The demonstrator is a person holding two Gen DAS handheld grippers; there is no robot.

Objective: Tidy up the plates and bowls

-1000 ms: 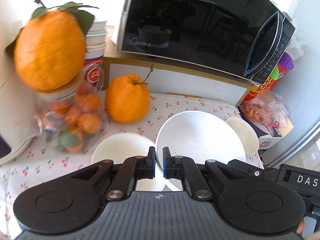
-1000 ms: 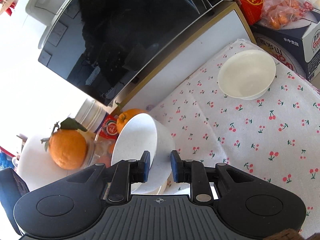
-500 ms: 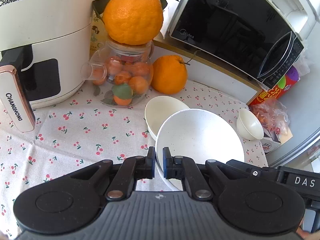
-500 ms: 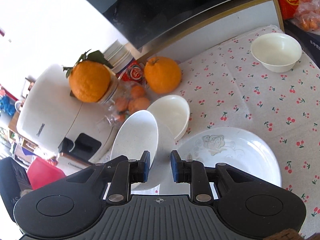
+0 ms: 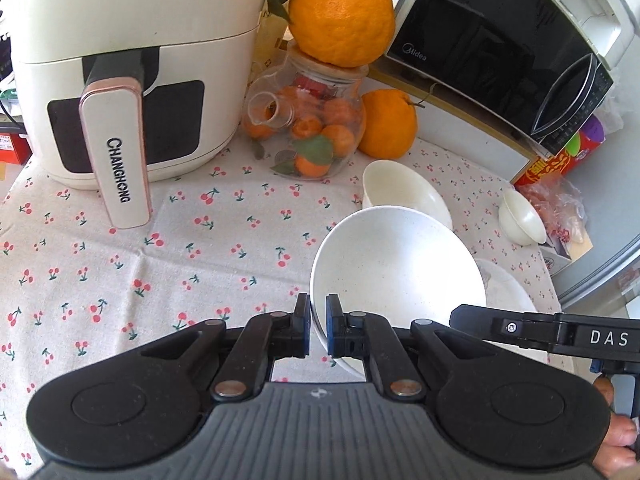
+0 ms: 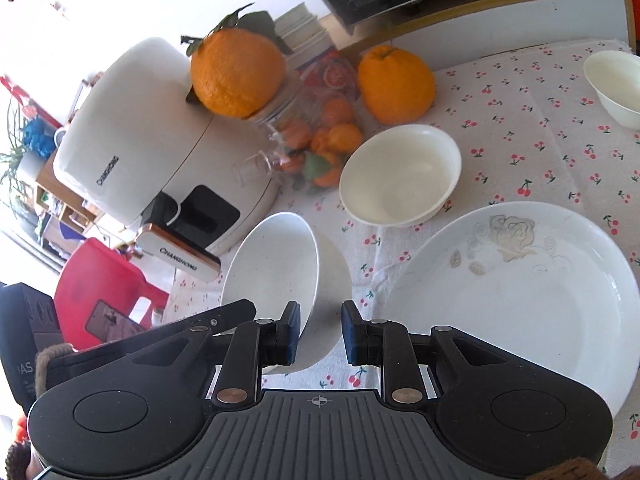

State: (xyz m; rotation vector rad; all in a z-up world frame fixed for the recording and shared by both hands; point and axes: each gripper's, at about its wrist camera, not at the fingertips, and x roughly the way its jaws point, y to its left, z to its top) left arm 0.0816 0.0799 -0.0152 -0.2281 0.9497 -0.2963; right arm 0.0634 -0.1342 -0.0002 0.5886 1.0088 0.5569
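1. Air fryer [image 5: 132, 80] at the far left on the cherry-print cloth [image 5: 160, 256].
2. Glass jar [image 5: 312, 136] of small oranges to its right, with a large orange [image 5: 340, 12] on its lid.
3. Left gripper [image 5: 318, 328]: fingers pinch the near rim of the speckled bowl [image 5: 396, 276], which is tilted and lifted off the cloth.
4. Cream bowl [image 6: 400, 176] sits just behind it.
5. Right gripper [image 6: 320, 332]: fingers slightly spread; the speckled bowl's side lies between them, pad contact unclear.
6. Rose-patterned plate [image 6: 540, 292] to the right; small bowl [image 6: 616, 84] far right.
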